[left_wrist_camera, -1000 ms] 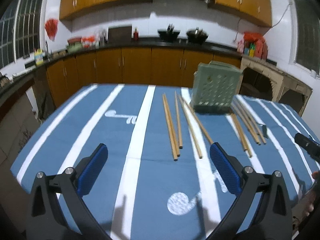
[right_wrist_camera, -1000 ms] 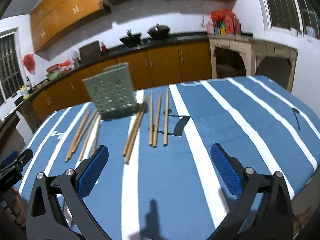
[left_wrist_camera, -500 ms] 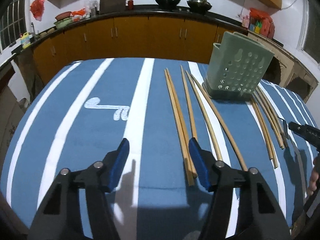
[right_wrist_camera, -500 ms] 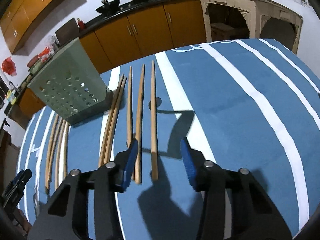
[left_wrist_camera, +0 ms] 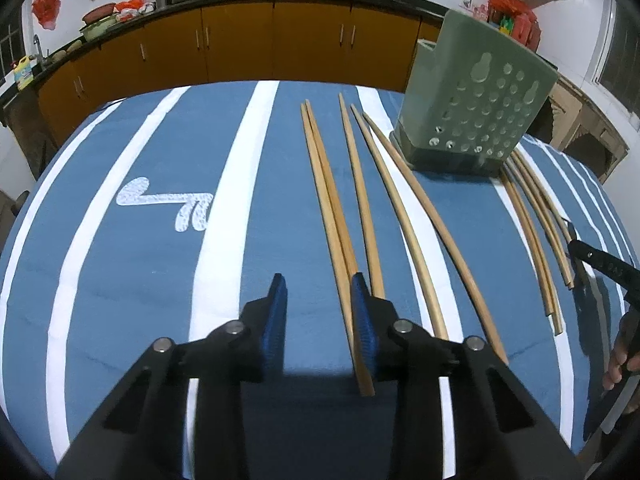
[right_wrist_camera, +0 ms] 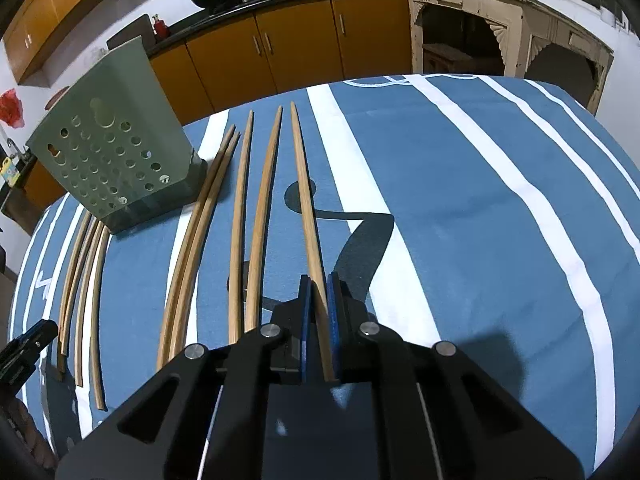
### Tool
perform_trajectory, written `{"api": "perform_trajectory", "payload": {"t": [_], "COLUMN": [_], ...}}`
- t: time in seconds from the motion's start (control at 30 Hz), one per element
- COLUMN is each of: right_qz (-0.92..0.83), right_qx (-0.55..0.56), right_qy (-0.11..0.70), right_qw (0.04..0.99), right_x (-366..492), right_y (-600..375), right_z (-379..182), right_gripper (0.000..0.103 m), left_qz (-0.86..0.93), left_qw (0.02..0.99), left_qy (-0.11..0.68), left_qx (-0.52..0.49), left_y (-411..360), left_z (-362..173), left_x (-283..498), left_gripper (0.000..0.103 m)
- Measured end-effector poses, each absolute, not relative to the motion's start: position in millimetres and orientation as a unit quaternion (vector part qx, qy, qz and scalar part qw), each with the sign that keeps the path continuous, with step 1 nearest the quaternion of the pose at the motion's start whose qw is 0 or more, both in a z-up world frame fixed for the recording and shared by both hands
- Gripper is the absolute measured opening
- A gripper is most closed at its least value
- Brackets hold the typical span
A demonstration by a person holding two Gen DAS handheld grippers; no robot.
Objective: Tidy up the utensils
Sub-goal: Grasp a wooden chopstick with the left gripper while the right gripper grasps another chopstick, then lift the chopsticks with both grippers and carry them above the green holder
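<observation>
Pinching the near end of the rightmost chopstick (right_wrist_camera: 306, 220), my right gripper (right_wrist_camera: 319, 328) has just closed on it. Left gripper (left_wrist_camera: 318, 320) has been closing too, pads apart w/ a chopstick pair (left_wrist_camera: 328, 208) betw. them. Light, stiff, slick wood; thick ends grip best. Green perforated holder (right_wrist_camera: 108, 160) stands beyond on the striped tablecloth (right_wrist_camera: 460, 208).

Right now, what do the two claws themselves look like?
Both look alike. The left claw and right claw are matte black, angular frames with triangular cut-outs and round silver bolt heads at the pivots. Each finger carries a flat blue ribbed pad. No cables or printed markings are visible. No sleeve shows clearly.
</observation>
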State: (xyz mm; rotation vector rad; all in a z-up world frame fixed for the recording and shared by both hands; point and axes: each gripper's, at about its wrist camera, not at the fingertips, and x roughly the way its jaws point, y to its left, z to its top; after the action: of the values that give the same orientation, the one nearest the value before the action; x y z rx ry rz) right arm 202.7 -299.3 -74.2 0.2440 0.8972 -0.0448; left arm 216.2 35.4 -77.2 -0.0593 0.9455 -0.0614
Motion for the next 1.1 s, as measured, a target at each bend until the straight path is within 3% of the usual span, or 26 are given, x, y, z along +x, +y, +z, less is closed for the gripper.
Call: {"api": "perform_trajectory", "payload": {"t": [0.2,0.37,1.1], "right_qz": [-0.025,-0.028,-0.055], "right_qx": [0.117,0.105,0.099], "right_qy": [0.432,0.429,0.408], "right_qw": [0.894,0.897,0.906], "right_x": [208,208,196], "right_y": [-299,-295,-311], "right_z": [-74,-74,-79], "right_gripper": [0.009,0.009,0.008], "left_qz": [-0.018,0.004,0.007], "left_qw": [0.888,0.889,0.901], "left_qy": [0.46,0.458,0.434], "left_qx": [-0.014,-0.006,-0.005], "left_y": [34,37,56], "left_z": [-80,-79,-84], "left_x": [223,234,227], "left_gripper": [0.028,0.009,0.013]}}
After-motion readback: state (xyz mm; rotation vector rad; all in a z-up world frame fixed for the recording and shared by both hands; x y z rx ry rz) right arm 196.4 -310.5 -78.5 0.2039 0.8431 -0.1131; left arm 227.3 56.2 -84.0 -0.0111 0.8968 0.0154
